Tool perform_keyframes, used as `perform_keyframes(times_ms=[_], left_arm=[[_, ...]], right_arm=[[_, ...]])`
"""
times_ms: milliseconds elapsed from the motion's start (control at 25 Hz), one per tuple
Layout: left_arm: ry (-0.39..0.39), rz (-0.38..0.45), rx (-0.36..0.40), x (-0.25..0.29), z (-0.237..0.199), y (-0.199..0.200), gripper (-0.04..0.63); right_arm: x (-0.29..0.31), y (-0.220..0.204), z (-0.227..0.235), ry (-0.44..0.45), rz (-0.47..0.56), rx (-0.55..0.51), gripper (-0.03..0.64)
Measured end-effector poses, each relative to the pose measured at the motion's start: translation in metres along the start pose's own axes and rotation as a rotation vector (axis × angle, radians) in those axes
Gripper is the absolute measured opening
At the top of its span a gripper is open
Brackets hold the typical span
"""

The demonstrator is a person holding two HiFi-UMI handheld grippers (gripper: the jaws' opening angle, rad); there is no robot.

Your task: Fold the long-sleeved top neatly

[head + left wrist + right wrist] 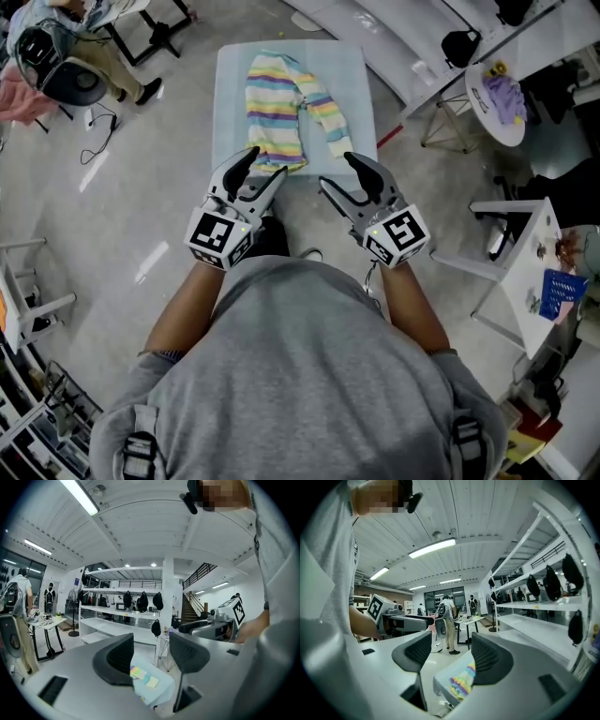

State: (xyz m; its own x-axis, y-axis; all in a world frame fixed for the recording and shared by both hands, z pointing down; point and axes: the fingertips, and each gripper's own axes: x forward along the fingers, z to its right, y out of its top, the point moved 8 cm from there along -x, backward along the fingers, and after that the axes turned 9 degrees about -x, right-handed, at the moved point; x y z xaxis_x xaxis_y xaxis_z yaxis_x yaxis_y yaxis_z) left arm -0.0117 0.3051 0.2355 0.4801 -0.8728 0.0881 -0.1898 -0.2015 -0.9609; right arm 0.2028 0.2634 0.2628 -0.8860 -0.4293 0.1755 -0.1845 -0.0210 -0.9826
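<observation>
Lying limp on the desk (232, 94), the striped top (279, 108) looks light, floppy; pinch its hem corners. Left tongs (266, 161) and right tongs (336, 170) gape empty.

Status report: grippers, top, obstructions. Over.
Left gripper open, empty. Right gripper open, empty. Striped top lies on table, one sleeve out, not gripped. Nothing in the way.

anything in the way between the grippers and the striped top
Nothing visible does. The left gripper and right gripper hover open and empty at the near edge of the table, and the striped top lies just ahead of them on it, with only open air between.
</observation>
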Motion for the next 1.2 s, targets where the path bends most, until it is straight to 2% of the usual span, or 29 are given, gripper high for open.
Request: perform_keyframes(times_ms=[360,600,920,1200], left_arm=[[-0.046,-0.007,-0.014,0.05,-0.083,0.034,0.259],[-0.092,-0.031,-0.025,0.075,-0.14,0.049,0.259],[-0.119,-0.076,-0.053,0.099,-0.21,0.054,0.259],[-0.104,-0.097,-0.087,0.134,-0.244,0.045,0.253]], right_arm=[[0.081,0.024,0.045,-0.029,-0.039,-0.018,0.279],[0.133,0.037,0.066,-0.08,-0.055,-0.01,0.282],[0.186,0.032,0.08,-0.143,-0.096,0.024,0.285],[0.213,0.018,0.106,-0.168,-0.121,0.036,0.285]])
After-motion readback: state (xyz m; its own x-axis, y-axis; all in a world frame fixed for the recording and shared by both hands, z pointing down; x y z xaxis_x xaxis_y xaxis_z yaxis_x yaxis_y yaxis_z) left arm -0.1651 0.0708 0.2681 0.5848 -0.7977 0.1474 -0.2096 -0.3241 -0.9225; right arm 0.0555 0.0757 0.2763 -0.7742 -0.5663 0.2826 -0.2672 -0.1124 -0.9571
